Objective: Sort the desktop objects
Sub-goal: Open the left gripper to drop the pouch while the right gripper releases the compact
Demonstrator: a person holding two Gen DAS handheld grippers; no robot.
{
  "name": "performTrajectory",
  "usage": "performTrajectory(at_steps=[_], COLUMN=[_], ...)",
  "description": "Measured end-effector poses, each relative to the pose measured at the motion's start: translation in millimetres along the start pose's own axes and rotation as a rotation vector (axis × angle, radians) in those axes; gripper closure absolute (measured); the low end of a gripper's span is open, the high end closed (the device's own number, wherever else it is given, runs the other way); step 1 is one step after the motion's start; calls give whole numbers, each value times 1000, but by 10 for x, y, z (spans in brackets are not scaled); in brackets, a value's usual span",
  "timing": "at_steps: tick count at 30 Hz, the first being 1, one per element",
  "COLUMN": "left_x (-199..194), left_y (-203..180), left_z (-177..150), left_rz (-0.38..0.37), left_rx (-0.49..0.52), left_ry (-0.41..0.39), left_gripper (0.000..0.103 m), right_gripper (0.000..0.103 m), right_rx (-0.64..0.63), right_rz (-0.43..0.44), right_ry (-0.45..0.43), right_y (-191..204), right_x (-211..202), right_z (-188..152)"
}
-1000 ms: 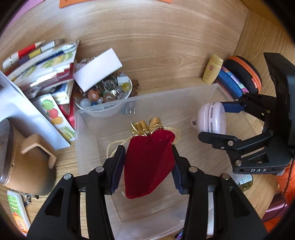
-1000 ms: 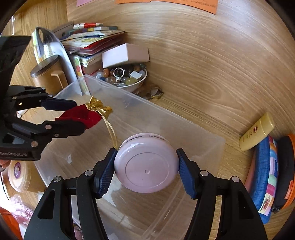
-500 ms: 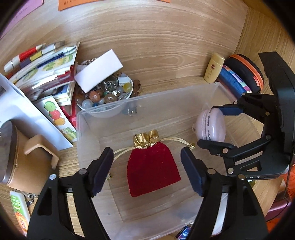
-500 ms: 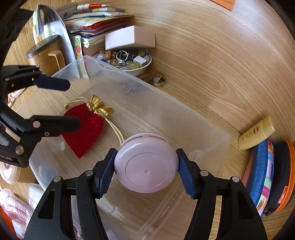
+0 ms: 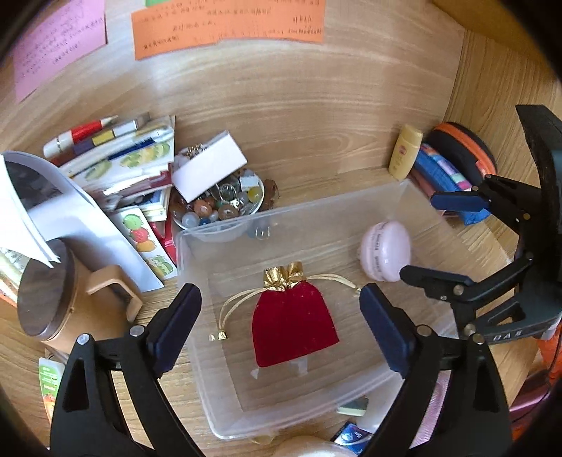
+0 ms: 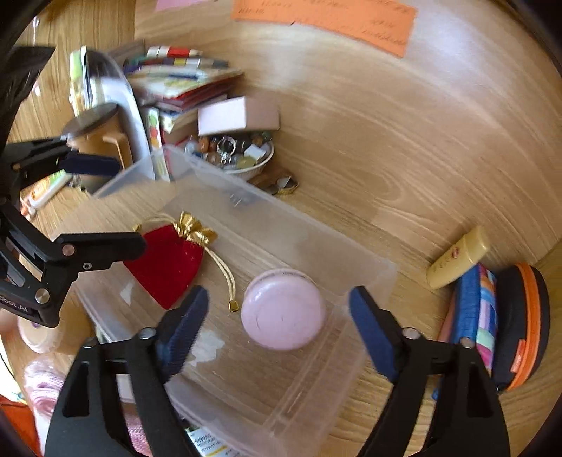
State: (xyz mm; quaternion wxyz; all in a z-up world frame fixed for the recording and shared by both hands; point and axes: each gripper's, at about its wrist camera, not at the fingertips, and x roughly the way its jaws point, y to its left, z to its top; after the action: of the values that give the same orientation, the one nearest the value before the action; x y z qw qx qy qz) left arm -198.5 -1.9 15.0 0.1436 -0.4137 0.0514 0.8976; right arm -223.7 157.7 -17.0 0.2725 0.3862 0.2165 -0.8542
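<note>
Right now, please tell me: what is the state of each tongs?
Left tongs: open, holding nothing, above the red pouch.
Right tongs: open, holding nothing, above the pink round case.

Orange note (image 5: 228,26) (handwritten) beside pink note (image 5: 59,49)

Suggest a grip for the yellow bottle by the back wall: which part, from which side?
Probably the mid-body of the yellow bottle, tongs closing across its narrow width, coming from above. It lies tilted with its cap toward the wall, and the striped blue pouch sits close along one side, so a low sideways approach looks crowded.
</note>
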Motion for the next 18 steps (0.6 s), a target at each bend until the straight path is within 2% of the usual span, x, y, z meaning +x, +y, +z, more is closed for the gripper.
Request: performTrajectory(at_steps=[8,18], left_x=[-371,-753], left_y=[-50,-77], left_z=[-45,-237], left_rz=[26,53], left_rx=[0,-24], left_ry=[-67,-136], left_gripper=[8,5], right_gripper=[20,20], right_rx=[42,47], right_rz=[-13,-19], right_ry=[-64,-128], right_y=[-51,19], right_x=[-337,-711], right_z=[-90,-371])
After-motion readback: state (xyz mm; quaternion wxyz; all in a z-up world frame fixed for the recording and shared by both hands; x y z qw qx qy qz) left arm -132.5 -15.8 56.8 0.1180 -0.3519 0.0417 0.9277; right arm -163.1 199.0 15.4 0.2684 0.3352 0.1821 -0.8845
